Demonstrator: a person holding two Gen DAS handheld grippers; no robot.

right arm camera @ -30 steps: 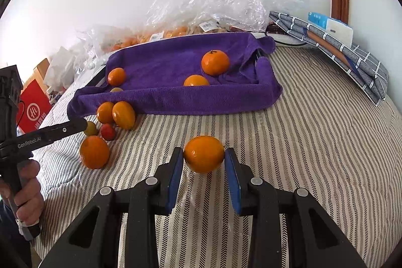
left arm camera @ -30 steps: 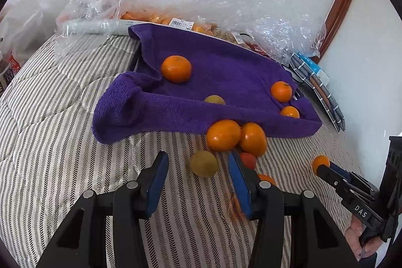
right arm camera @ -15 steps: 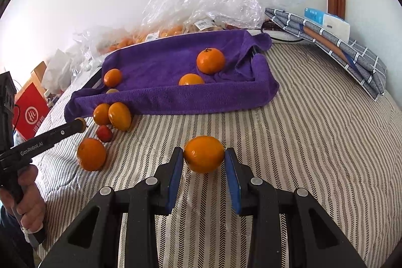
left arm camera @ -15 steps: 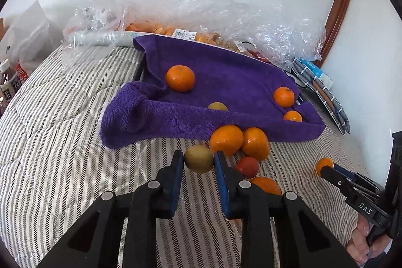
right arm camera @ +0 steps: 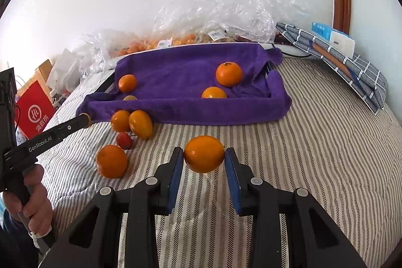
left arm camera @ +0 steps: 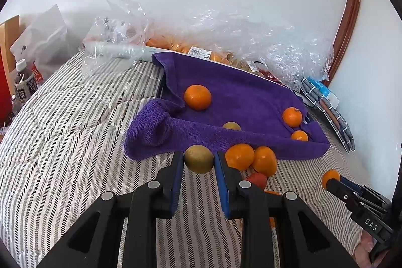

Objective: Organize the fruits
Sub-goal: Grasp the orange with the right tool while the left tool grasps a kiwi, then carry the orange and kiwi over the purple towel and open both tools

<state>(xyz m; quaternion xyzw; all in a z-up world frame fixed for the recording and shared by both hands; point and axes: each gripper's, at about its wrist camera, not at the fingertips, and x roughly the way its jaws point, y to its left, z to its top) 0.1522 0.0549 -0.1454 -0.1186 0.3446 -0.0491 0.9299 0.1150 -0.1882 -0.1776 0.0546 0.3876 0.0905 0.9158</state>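
Note:
My left gripper (left arm camera: 198, 162) is shut on a yellow-green fruit (left arm camera: 198, 159), held just above the striped bedding in front of the purple towel-lined tray (left arm camera: 241, 89). My right gripper (right arm camera: 204, 158) is shut on an orange (right arm camera: 204, 153) over the bedding, also seen at the right of the left wrist view as the orange (left arm camera: 330, 177). On the towel lie several oranges (left arm camera: 197, 97) and a yellow-green fruit (left arm camera: 231, 126). Loose on the bed are two oranges (right arm camera: 140, 123), a small red fruit (right arm camera: 124, 140) and another orange (right arm camera: 111, 161).
Crumpled clear plastic bags (left arm camera: 226, 42) with more fruit lie behind the tray against the wall. A folded checked cloth with a small box (right arm camera: 334, 38) sits at the right. A red bag (right arm camera: 35, 109) and bottles (left arm camera: 23, 84) stand off the bed's left edge.
My left gripper's jaws shut on the yellow-green fruit and lifted it slightly off the bedding, toward the tray. The right gripper kept its orange and stayed put.

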